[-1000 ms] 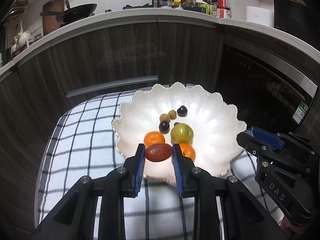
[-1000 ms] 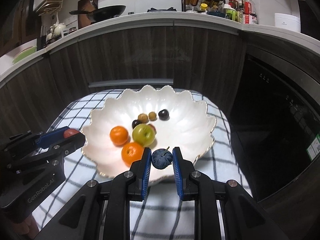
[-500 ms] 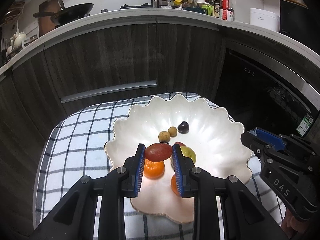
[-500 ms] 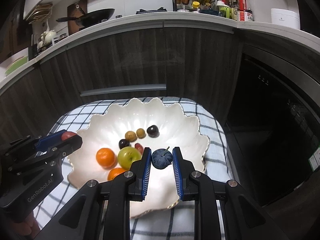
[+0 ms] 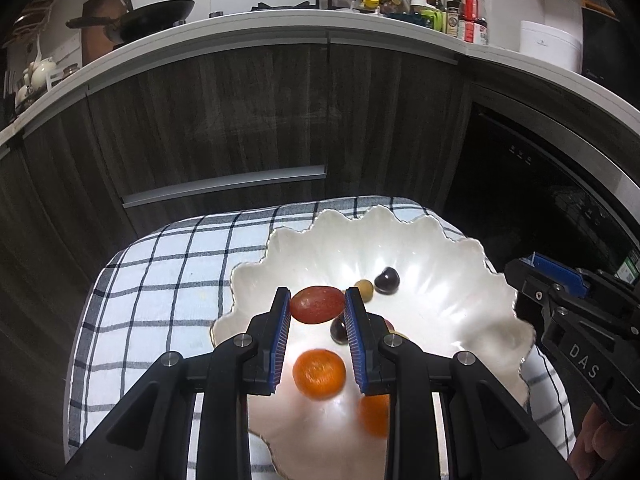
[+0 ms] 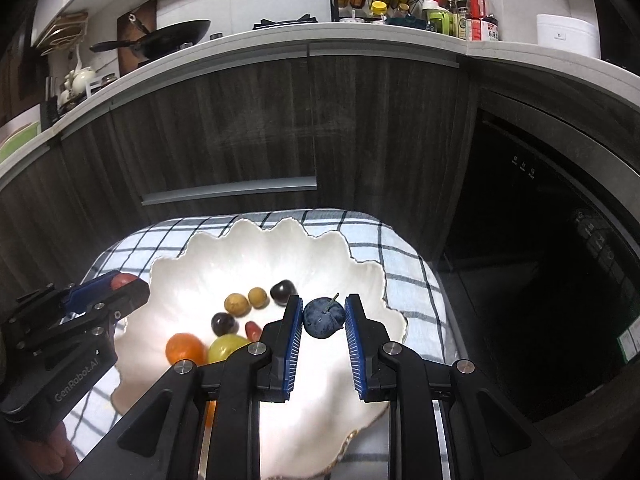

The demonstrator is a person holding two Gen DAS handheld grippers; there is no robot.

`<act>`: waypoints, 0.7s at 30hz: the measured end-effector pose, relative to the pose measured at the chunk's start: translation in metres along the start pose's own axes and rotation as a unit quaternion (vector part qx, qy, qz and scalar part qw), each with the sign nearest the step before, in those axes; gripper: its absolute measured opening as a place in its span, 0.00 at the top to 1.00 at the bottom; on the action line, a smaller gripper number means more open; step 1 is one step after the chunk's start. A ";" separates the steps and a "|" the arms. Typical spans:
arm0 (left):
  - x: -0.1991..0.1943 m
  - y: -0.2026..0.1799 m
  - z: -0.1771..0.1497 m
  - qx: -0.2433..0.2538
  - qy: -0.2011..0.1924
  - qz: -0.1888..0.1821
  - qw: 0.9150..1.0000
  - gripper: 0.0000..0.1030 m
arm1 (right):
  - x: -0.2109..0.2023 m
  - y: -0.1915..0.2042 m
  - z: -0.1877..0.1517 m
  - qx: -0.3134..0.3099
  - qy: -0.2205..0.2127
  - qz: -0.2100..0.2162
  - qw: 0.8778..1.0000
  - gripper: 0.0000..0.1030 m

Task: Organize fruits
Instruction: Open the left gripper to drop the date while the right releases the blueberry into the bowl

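Observation:
My left gripper (image 5: 317, 311) is shut on a red oval fruit (image 5: 316, 304) and holds it above the white scalloped bowl (image 5: 448, 280). My right gripper (image 6: 323, 318) is shut on a dark blue fruit with a stem (image 6: 323, 317), also above the bowl (image 6: 320, 252). In the bowl lie two oranges (image 5: 319, 374), a green fruit (image 6: 228, 348), dark plums (image 6: 283, 291), small tan fruits (image 6: 236, 305) and a small red one (image 6: 252, 330). The left gripper shows at the left of the right wrist view (image 6: 120, 284).
The bowl rests on a blue-and-white checked cloth (image 5: 160, 280) over a small table. Dark wood cabinets (image 5: 240, 120) stand behind, an oven (image 6: 560, 260) to the right. The counter above holds a wok (image 5: 160, 20) and bottles (image 5: 452, 12).
Both grippers have moved forward and higher over the bowl, carrying their fruits. The bowl's fruits now sit below and between the fingers.

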State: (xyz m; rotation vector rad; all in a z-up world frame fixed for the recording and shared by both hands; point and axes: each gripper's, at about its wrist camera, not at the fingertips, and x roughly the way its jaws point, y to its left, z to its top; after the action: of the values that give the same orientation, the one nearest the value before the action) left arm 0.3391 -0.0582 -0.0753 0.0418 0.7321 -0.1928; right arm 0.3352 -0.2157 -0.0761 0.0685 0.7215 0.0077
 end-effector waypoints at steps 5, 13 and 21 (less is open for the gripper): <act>0.015 0.005 0.005 -0.008 0.009 0.003 1.000 0.73 | 0.015 -0.001 0.006 0.009 0.014 -0.003 1.000 0.77; 0.040 0.008 0.008 -0.008 0.029 0.006 1.000 0.73 | 0.039 -0.002 0.008 0.021 0.034 -0.011 0.999 0.77; 0.055 0.008 0.005 -0.009 0.047 0.004 0.999 0.73 | 0.051 -0.003 0.009 0.023 0.045 -0.015 0.999 0.77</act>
State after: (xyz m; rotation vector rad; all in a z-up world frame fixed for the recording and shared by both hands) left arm 0.3842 -0.0593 -0.1083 0.0366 0.8275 -0.1779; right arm 0.3790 -0.2179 -0.1034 0.1016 0.8120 -0.0348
